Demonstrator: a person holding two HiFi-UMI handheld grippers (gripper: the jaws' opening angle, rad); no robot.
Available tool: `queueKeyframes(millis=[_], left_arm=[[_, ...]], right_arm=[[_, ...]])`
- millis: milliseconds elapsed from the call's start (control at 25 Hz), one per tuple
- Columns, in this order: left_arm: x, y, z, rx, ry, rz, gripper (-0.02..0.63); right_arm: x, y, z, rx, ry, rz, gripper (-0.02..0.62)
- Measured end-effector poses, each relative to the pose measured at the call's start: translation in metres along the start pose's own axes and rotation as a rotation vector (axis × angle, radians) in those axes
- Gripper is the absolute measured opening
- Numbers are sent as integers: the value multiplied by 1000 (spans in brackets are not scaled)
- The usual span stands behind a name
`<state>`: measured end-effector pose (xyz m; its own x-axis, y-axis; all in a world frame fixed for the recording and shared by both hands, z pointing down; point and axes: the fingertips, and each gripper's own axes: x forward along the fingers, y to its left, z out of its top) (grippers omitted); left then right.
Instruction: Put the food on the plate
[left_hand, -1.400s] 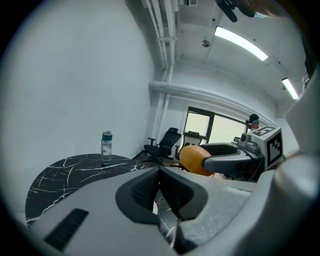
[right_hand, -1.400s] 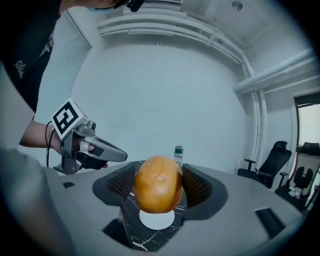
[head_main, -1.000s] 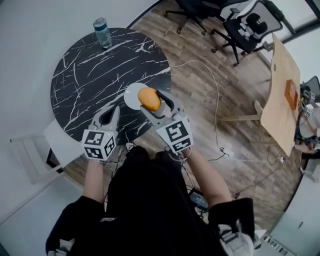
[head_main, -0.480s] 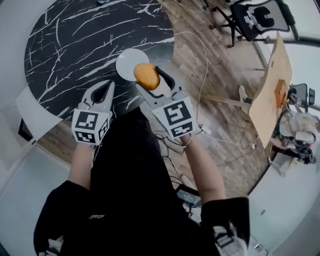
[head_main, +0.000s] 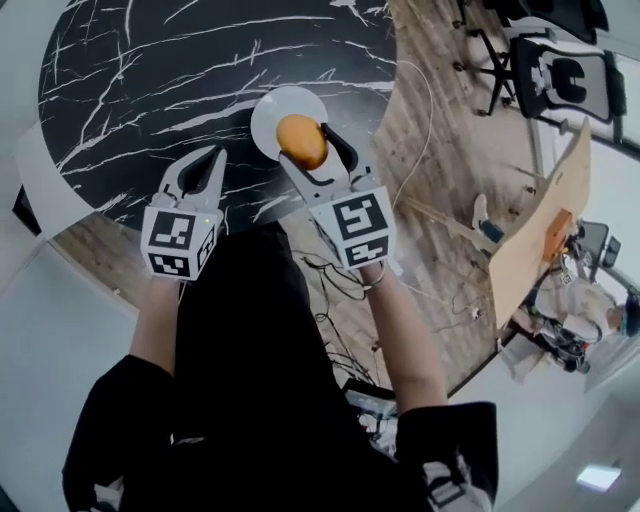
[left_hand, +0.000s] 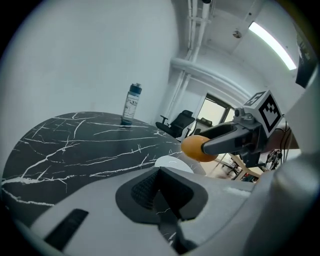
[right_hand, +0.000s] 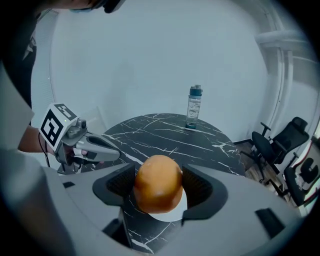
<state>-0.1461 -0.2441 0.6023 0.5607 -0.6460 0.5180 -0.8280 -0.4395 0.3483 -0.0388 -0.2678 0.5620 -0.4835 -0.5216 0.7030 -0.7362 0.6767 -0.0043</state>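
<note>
The right gripper (head_main: 306, 148) is clamped on the food (head_main: 300, 138), a rounded orange-brown piece that fills the gap between the jaws, each dark pad pressed to one side of it. In the right gripper view the food (right_hand: 158, 190) sits squarely over the white plate (right_hand: 170, 213), whose rim shows just beneath it. From the left gripper view the food (left_hand: 197, 148) hangs a little above the plate (left_hand: 170, 162), over the plate's right side, and does not seem to rest on it. The plate (head_main: 270, 112) lies on the black marble-patterned round table (head_main: 150, 80), near the table's edge on the person's side. The left gripper (head_main: 212, 155) hovers just to the left of the plate, a little nearer the person, its jaws brought together with nothing between them; its own view shows the pads meeting in a narrow V. A clear bottle with a blue cap (right_hand: 194, 106) stands upright well beyond the plate, at the far edge of the table. An office chair (head_main: 570, 80) stands on the wooden floor (head_main: 440, 150) well off to the right of the plate
</note>
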Motion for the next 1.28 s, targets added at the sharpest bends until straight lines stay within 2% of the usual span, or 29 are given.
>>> queueKeyframes(millis=[360, 640, 840, 1280], left_arm=[[40, 22, -6, -51, 19, 59, 0], [62, 29, -7, -62, 44, 64, 0], [69, 29, -16, -73, 73, 63, 0], [77, 31, -16, -63, 76, 75, 0]], right_arm=[[54, -24, -14, -11, 71, 58, 288], [81, -32, -25, 0, 110, 92, 288], [88, -35, -32, 13, 112, 82, 288], [95, -40, -46, 66, 92, 61, 290]])
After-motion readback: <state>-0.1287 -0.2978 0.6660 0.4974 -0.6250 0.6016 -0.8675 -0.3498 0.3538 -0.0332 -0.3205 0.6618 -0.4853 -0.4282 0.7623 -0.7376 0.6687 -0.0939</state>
